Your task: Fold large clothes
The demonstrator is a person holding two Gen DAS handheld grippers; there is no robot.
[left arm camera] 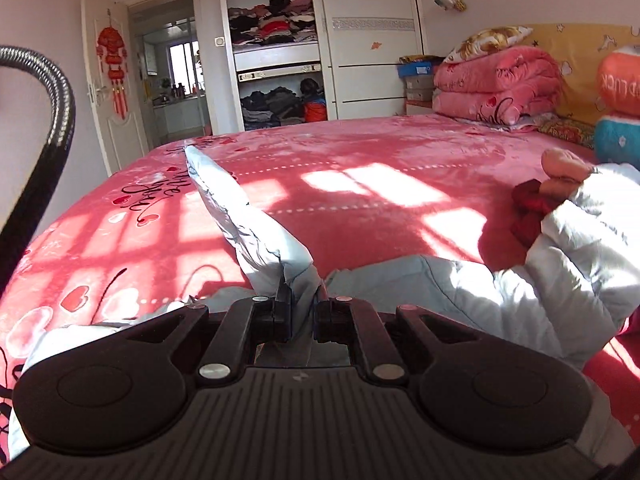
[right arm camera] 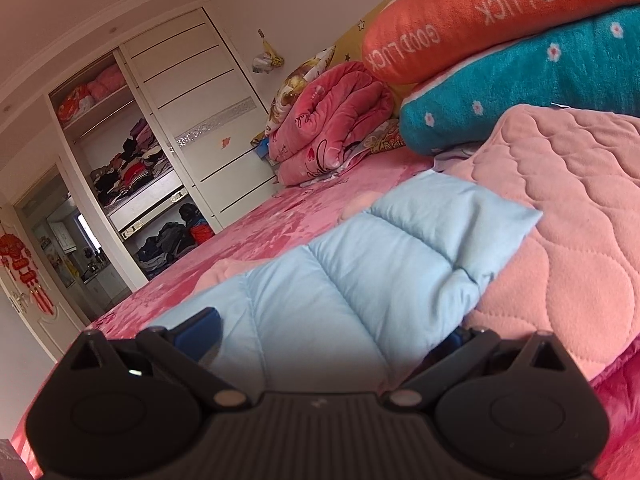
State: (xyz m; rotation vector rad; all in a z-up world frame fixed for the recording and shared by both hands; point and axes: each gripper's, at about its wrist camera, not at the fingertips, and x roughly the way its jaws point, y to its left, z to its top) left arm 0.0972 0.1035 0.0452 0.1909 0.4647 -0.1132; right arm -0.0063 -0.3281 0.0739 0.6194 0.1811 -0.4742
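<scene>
A pale blue padded jacket lies on the pink bed cover. My left gripper is shut on a fold of the jacket; the pinched cloth rises from the jaws and runs away up-left as a long ridge. In the right wrist view the jacket fills the space between the fingers of my right gripper, which stands open over it, its blue pad on the left. The jacket's far end touches a pink quilted garment.
Folded pink blanket and orange and teal pillows sit at the bed head. A red cloth lies by the jacket's right part. An open wardrobe and a doorway stand beyond the bed. A black hose curves at left.
</scene>
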